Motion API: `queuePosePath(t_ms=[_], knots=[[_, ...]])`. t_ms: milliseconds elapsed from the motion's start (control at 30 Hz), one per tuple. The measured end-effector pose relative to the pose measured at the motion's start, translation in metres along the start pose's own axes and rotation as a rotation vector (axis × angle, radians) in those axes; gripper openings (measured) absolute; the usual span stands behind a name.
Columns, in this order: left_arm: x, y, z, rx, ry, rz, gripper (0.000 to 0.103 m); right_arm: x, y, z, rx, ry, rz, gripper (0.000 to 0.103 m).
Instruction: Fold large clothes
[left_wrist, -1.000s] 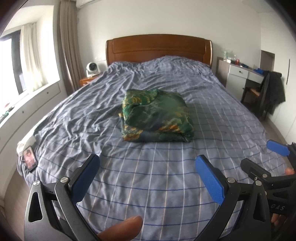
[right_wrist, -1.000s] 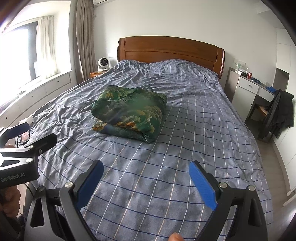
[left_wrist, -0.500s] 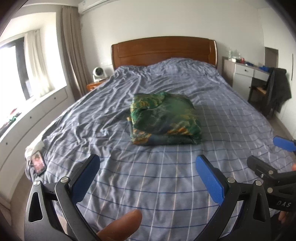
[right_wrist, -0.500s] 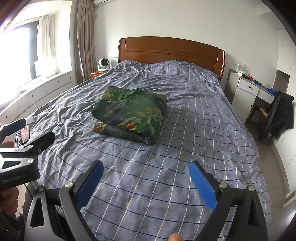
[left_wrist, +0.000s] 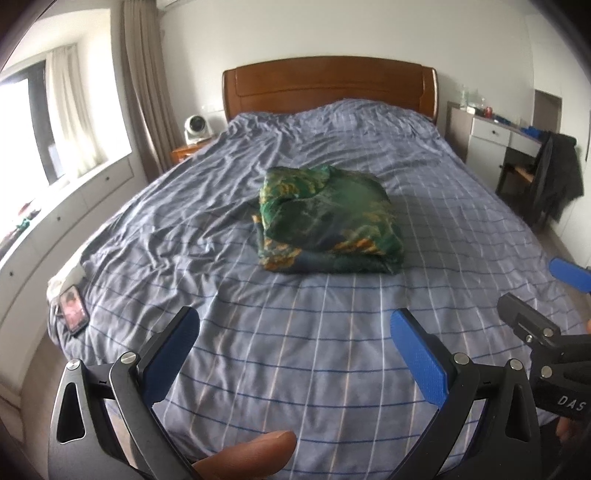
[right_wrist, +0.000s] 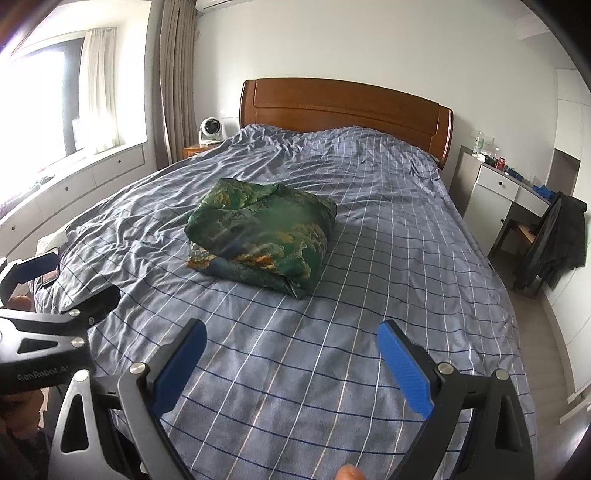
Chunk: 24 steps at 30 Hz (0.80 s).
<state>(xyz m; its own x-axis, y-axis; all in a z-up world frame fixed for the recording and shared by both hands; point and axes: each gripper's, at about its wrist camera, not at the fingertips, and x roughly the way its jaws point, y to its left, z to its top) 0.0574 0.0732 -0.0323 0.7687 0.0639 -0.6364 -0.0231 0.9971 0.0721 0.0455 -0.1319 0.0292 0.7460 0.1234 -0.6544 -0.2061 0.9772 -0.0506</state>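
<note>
One green patterned garment (left_wrist: 327, 229) is seen already folded on the bed (left_wrist: 295, 350), well beyond both grippers' empty, spread fingers (left_wrist: 417, 354), so little appears left.

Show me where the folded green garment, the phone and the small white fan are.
folded green garment (left_wrist: 327, 221), left wrist view, middle of its top face.
phone (left_wrist: 74, 309), left wrist view, its lit screen at the bed's left edge.
small white fan (right_wrist: 211, 129), right wrist view, its round front grille.
</note>
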Motion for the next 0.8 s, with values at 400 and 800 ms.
queuePosePath(t_ms=[400,800], knots=[[0.001,0.003,-0.002,-0.018,0.009,-0.001,0.103,0.004,0.007,0.0,-0.022,0.018,-0.006,0.095],[0.004,0.006,-0.003,-0.031,0.023,-0.002,0.103,0.004,0.01,0.0,-0.022,0.023,-0.013,0.095]])
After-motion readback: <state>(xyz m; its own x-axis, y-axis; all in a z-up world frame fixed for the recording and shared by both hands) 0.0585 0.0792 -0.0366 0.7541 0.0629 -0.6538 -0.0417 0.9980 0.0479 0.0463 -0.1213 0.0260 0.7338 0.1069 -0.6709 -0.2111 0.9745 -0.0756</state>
